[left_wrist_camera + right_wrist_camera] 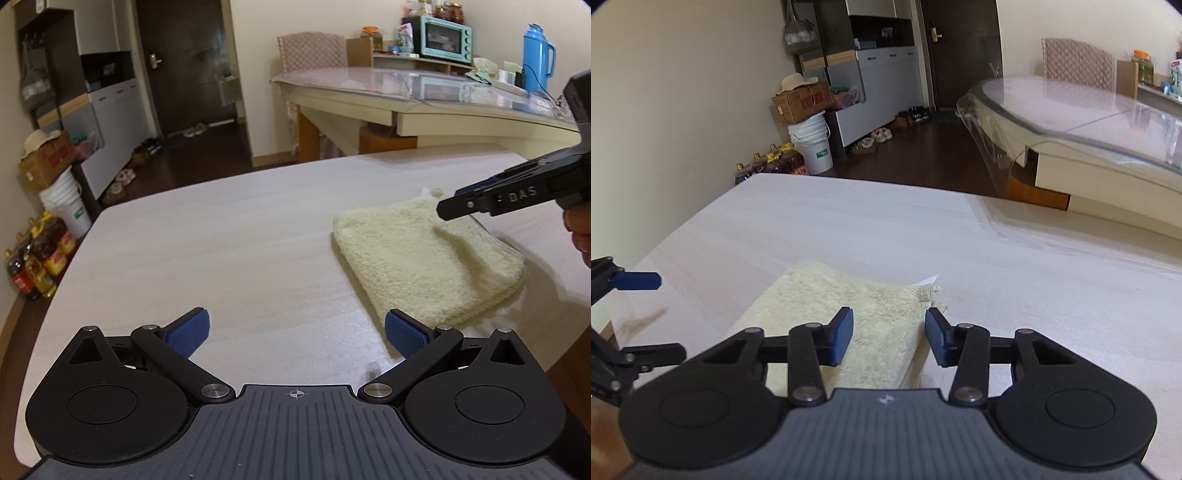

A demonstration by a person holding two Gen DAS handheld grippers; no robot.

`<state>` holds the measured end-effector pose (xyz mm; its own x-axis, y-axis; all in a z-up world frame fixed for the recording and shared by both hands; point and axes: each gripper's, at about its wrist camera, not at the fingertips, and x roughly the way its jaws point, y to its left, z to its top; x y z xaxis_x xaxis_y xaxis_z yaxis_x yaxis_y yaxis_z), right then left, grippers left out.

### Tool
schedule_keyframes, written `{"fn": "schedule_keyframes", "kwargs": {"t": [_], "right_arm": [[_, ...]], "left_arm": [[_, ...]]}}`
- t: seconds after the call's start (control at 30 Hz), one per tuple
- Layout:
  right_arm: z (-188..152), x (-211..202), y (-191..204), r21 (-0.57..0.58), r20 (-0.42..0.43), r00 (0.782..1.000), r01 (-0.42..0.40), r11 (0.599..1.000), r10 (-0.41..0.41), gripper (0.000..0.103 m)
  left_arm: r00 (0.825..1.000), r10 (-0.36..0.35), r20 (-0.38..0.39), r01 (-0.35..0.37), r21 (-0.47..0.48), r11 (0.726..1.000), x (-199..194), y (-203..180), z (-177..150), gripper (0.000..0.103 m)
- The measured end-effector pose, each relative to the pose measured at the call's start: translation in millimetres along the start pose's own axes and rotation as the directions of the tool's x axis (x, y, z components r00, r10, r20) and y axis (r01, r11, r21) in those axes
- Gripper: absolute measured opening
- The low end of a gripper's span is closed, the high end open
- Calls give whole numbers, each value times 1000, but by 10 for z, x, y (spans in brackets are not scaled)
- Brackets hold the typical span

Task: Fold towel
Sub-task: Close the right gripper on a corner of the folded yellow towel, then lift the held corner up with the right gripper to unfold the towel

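Right under my right claw (889,339) the towel (849,332) is lying, already folded into a thick cream pad; its right edge is running up between my two blue pads, and nothing is gripped. Its jaws are standing at a middle width, neither wide nor narrow, and I am seeing no cloth pinched in them. My left claw (297,332) is hanging wide over bare table, holding nothing, with the towel ahead of it and to its right, well apart from its fingers.

I am judging that most of the folding is done, and the step now is one more fold or a tidy-up. To do it well, I am thinking to come down on the frayed far corner (932,293) just ahead of my right pads, take all layers together and not only the top one, and lift low so the stack is not sliding. The left claw could be pressing the near edge as an anchor.

Around the claws, the pale wood-grain table (221,229) is lying flat and mostly bare. Beyond it, past the far edge, a second table (406,92) with a glass top is standing, carrying a turquoise oven (441,37) and a blue flask (537,59). Left of my left claw, on the floor, a white bucket (68,203) and oil bottles (37,258) are waiting by the cabinet.
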<state>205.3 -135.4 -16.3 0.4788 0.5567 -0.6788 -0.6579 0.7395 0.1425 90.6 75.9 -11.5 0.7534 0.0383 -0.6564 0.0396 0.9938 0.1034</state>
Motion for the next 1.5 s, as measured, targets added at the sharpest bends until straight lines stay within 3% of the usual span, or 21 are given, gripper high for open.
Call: {"fn": "schedule_keyframes", "kwargs": {"t": [0.13, 0.27, 0.53, 0.6, 0.67, 0.77, 0.83, 0.87, 1.0, 1.13, 1.2, 1.23, 1.27, 1.3, 1.4, 1.5], "right_arm": [[-15, 47, -11, 1, -5, 1000, -1, 1000, 1, 44], [-8, 5, 23, -24, 14, 1000, 16, 1000, -16, 19], [-16, -56, 53, -39, 23, 1000, 8, 999, -7, 3], [-14, -122, 64, -43, 56, 998, -7, 999, 10, 3], [0, -205, 126, -59, 88, 995, -38, 998, 43, 3], [6, -365, 336, -125, 122, 983, -118, 985, 134, 3], [-5, -423, 461, -160, 113, 976, -169, 972, 188, 3], [-20, -449, 536, -183, 105, 971, -195, 964, 217, 3], [-65, -483, 761, -234, 67, 956, -263, 936, 285, 3], [-71, -508, 975, -259, 32, 933, -339, 905, 359, 3], [-56, -510, 1037, -260, 14, 922, -371, 892, 387, 3], [-50, -511, 1052, -258, 9, 917, -383, 887, 399, 3], [-37, -512, 1074, -257, 0, 909, -402, 879, 416, 3], [-20, -510, 1100, -258, -11, 900, -424, 868, 436, 3], [18, -496, 1120, -251, -27, 886, -454, 855, 463, 3], [60, -454, 1139, -243, -47, 877, -474, 846, 478, 3]], "left_arm": [[1000, -8, 11, 8, 2, 1000, 18, 24, 4, 103], [1000, -14, 16, 13, 3, 1000, 25, 35, 0, 103], [1000, -17, 17, 17, 23, 1000, 25, 38, -16, 103], [999, -26, 24, 25, 28, 999, 11, 47, -17, 103], [998, -56, 34, 55, 41, 998, -15, 69, -14, 103], [985, -162, 66, 155, 102, 983, -102, 127, 0, 103], [967, -235, 96, 213, 203, 956, -190, 133, 6, 103], [956, -269, 116, 225, 297, 928, -247, 121, 5, 103], [950, -272, 152, 149, 544, 826, -303, 59, 34, 103], [934, -325, 147, 156, 650, 744, -285, 34, 56, 103], [923, -352, 152, 139, 724, 676, -281, 2, 22, 103], [922, -357, 149, 134, 743, 656, -271, -14, 6, 103], [919, -369, 139, 126, 782, 610, -267, -37, -29, 102], [917, -379, 128, 127, 806, 578, -264, -51, -51, 97], [921, -381, 82, 131, 855, 501, -224, -85, -112, 58], [927, -371, 58, 113, 899, 423, -181, -100, -180, 53]]}}
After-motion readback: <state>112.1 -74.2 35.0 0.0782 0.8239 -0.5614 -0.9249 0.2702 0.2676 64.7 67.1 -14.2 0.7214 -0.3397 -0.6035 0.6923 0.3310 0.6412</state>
